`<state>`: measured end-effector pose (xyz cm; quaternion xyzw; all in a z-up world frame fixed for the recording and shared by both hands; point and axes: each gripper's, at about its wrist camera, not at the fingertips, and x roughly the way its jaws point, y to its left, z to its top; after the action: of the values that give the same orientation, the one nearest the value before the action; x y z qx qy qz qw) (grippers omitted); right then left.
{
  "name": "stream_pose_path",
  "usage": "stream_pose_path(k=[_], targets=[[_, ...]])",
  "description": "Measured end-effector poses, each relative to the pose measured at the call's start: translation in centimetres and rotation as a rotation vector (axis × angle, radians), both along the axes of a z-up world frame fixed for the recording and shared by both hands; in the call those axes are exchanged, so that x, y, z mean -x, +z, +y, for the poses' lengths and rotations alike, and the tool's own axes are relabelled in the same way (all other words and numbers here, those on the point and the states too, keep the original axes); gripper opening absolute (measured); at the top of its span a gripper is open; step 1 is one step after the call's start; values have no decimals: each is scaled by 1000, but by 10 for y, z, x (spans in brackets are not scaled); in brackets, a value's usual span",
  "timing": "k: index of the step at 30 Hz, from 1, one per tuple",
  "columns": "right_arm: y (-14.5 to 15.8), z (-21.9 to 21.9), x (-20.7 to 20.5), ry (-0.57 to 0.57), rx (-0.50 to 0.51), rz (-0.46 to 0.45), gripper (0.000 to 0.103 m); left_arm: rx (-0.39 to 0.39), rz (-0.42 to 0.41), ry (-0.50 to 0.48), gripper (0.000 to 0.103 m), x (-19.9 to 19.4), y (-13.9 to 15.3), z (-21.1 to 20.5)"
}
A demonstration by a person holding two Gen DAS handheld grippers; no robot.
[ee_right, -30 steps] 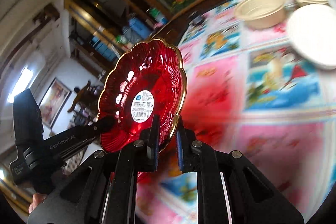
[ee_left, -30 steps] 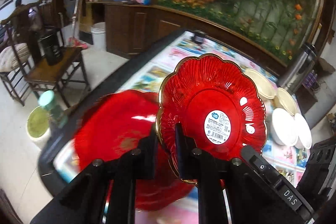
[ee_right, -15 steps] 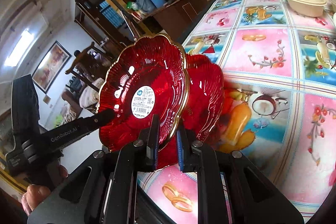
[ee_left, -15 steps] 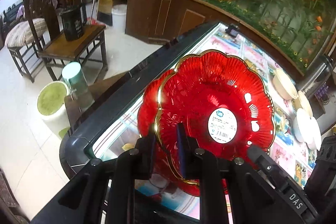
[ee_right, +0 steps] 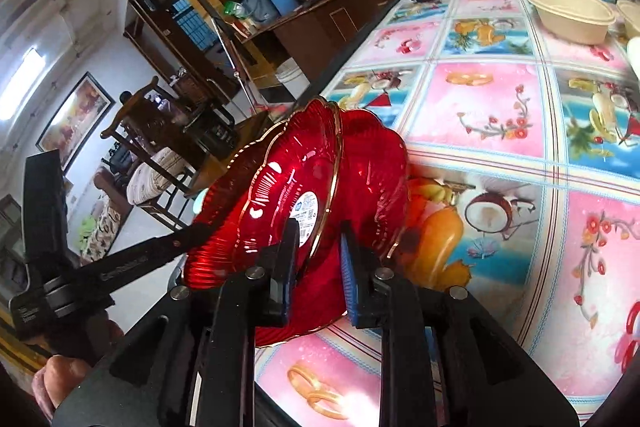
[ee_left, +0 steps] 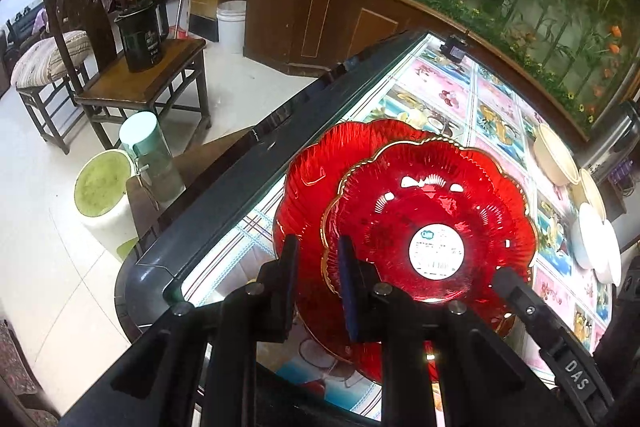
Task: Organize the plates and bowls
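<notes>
both claws swung over to the table corner since a second ago; my small red plate [ee_left: 432, 227] now sits nested on the bigger red plate [ee_left: 312, 179] near the table edge [ee_left: 256, 163]. left gripper [ee_left: 318, 283] and right gripper [ee_right: 318, 267] are opening, rim between the jaws but pads look clear of it. red stack looks done; beige bowls [ee_right: 572, 15] and white plates [ee_left: 596, 247] far side, not yet sorted.

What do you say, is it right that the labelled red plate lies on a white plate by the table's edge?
Not quite: the plate underneath is red, not white. The left wrist view shows the labelled red plate lying on a larger red plate by the table's edge.
</notes>
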<state>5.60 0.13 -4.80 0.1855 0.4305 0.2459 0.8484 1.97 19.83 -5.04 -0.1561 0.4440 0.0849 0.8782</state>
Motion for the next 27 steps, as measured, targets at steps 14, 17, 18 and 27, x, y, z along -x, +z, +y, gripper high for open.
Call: stream_pose_path(k=[14, 17, 18, 27], targets=[[18, 8, 8, 33, 188, -116, 37, -59, -59, 74, 20, 9, 20, 7], [28, -7, 8, 17, 166, -147, 38, -56, -59, 76, 20, 8, 21, 7], [31, -13, 8, 9, 158, -156, 38, -55, -56, 73, 20, 8, 21, 5], [32, -94, 4, -172, 103, -175, 46, -89, -50, 3, 23, 5, 23, -27]])
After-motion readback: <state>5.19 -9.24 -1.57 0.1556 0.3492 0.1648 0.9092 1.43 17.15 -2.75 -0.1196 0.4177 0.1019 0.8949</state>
